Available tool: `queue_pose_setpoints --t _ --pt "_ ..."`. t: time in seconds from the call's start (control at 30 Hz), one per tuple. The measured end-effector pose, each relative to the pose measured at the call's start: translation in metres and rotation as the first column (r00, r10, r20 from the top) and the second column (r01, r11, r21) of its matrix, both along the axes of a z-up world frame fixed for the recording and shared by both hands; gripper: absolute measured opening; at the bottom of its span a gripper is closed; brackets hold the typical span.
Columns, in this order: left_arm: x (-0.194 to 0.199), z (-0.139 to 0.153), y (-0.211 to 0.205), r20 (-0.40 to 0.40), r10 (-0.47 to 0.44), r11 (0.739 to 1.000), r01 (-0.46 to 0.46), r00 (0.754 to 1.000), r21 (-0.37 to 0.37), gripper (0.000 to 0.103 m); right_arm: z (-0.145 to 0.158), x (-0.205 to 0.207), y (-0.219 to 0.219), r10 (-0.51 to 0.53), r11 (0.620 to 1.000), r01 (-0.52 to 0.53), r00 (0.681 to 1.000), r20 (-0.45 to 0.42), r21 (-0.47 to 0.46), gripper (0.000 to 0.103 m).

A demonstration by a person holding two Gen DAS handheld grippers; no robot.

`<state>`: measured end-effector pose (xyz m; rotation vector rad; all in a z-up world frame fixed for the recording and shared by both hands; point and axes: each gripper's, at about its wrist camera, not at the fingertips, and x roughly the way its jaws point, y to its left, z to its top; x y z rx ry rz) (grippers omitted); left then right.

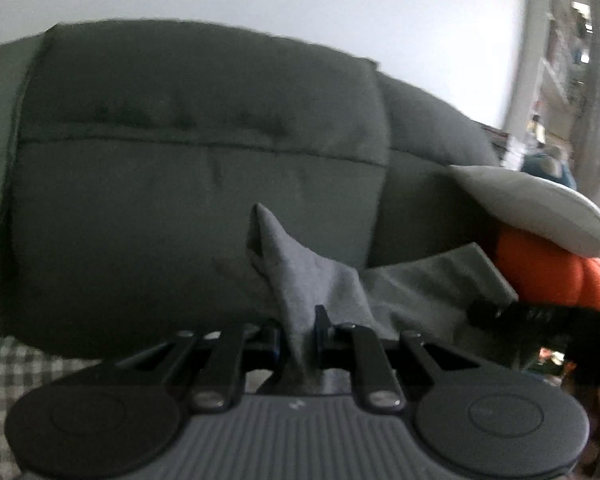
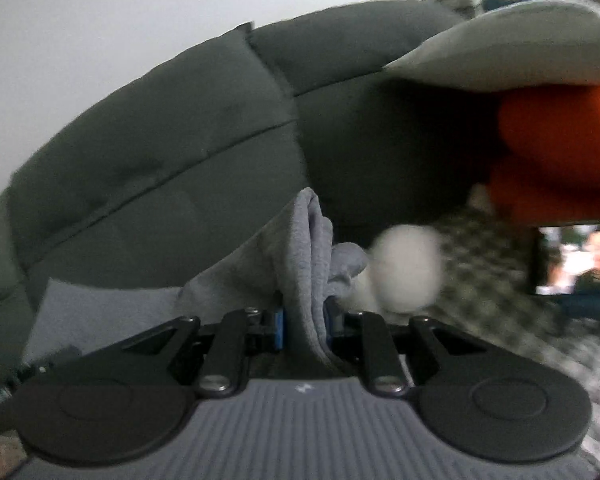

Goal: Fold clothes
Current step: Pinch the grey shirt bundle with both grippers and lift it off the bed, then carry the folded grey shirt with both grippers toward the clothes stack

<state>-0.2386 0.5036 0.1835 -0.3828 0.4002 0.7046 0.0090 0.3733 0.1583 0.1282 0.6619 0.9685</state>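
Nearest the lens in each view, a ribbed grey housing with two round black discs and black linkage arms is seen, and ahead of it the jaws are closed on cloth. The left gripper (image 1: 300,330) is clamped on a bunched corner of the grey garment (image 1: 300,276), a soft, matte knit that rises to a point above the fingers and trails off to the right in a flat band. The right gripper (image 2: 305,320) is likewise clamped on a thick, layered fold of the same fabric, whose fleecy edge is stood upright between blue-tipped pads. Behind both, the view is filled by a dark green-grey sofa (image 1: 196,160) with tufted, seamed back cushions. A pale grey pillow (image 1: 540,204) is laid on top of an orange ribbed cushion (image 1: 556,276) at the right. A checked cloth (image 1: 16,380) is seen under the left gripper. A blurred white round object (image 2: 406,268) cannot be identified, and a lit screen (image 2: 576,260) is cut off by the frame edge. A dark shape at the left view's right edge cannot be made out.
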Motion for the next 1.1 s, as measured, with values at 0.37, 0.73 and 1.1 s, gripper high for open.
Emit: queue_pose_setpoints --t 0.37,0.73,1.1 --pt "-0.006 -0.024 0.008 -0.041 0.089 0.995 -0.091 0.995 -0.045 0.014 -0.042 0.041 0.037 0.146 0.989 -0.143 0.969 -0.199 0.03 0.02" --pt "0.005 -0.055 0.001 -0.151 0.078 0.997 -0.081 0.985 -0.016 0.016 -0.072 0.067 0.039 0.091 0.995 -0.096 0.944 -0.318 0.001 0.034" --pt "-0.024 -0.017 0.006 -0.129 0.114 0.993 -0.117 0.985 -0.021 0.025 -0.041 0.065 0.009 -0.101 0.992 0.089 0.986 -0.133 -0.088 0.049"
